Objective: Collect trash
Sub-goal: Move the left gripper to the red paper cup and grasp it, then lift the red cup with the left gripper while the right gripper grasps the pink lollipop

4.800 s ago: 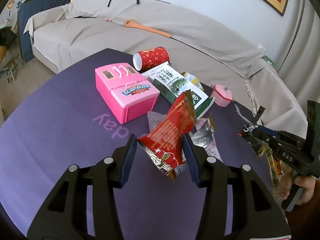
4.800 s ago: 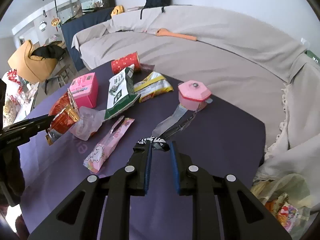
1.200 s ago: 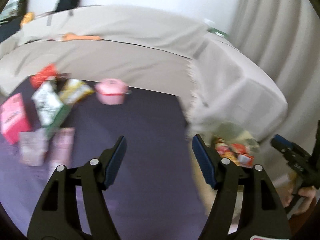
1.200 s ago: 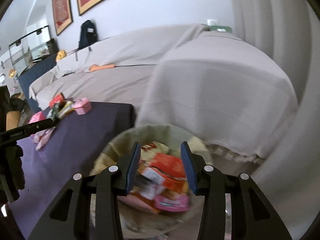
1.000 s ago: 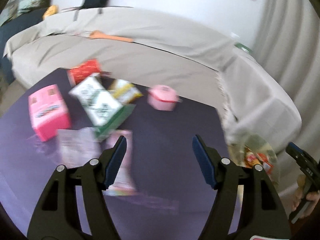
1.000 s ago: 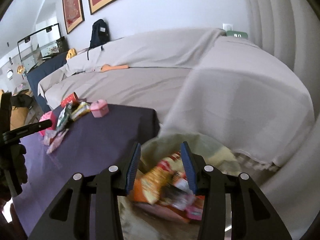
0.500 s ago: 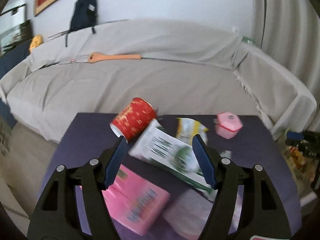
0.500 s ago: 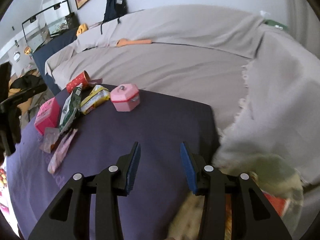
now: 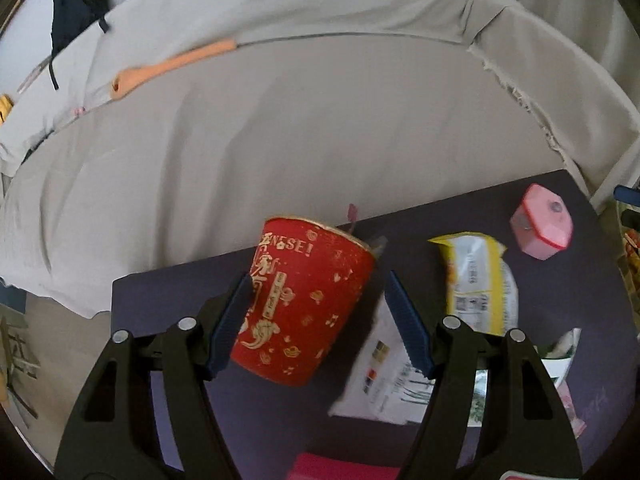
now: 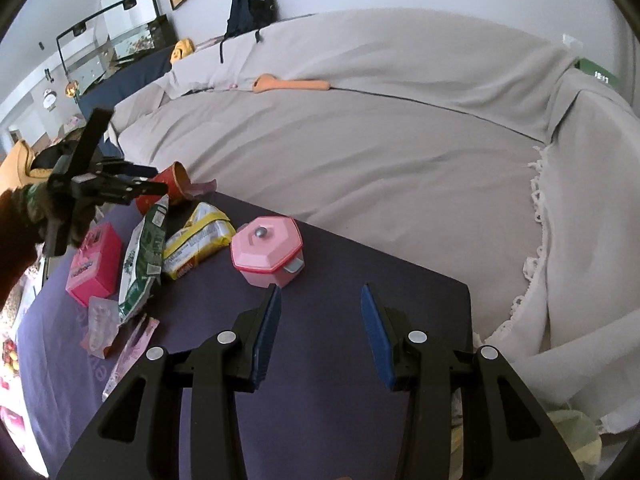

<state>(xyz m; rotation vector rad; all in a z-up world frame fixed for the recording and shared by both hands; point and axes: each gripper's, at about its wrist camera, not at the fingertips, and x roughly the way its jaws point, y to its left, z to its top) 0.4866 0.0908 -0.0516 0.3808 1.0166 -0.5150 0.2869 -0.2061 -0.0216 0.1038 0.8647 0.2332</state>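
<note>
A red paper cup (image 9: 304, 300) with gold print lies on its side at the far edge of the purple table. My left gripper (image 9: 320, 312) is open, with its blue pads on either side of the cup; the left pad touches or nearly touches it. In the right wrist view the cup (image 10: 168, 188) shows under the left gripper (image 10: 148, 186). My right gripper (image 10: 320, 332) is open and empty above the table's near right part. A yellow snack bag (image 9: 480, 280), a green-white bag (image 10: 146, 256) and pink wrappers (image 10: 128, 352) lie on the table.
A pink octagonal pot (image 10: 268, 248) and a pink toy box (image 10: 94, 264) stand on the purple table (image 10: 360, 360). A grey covered sofa (image 10: 360, 140) runs behind, with an orange spoon (image 10: 292, 84) on it. A bag of trash (image 10: 572, 432) shows at the lower right.
My left gripper has swung from the trash bag back over the table and closed in around the red cup. My right gripper has turned from the trash bag to the table, still open.
</note>
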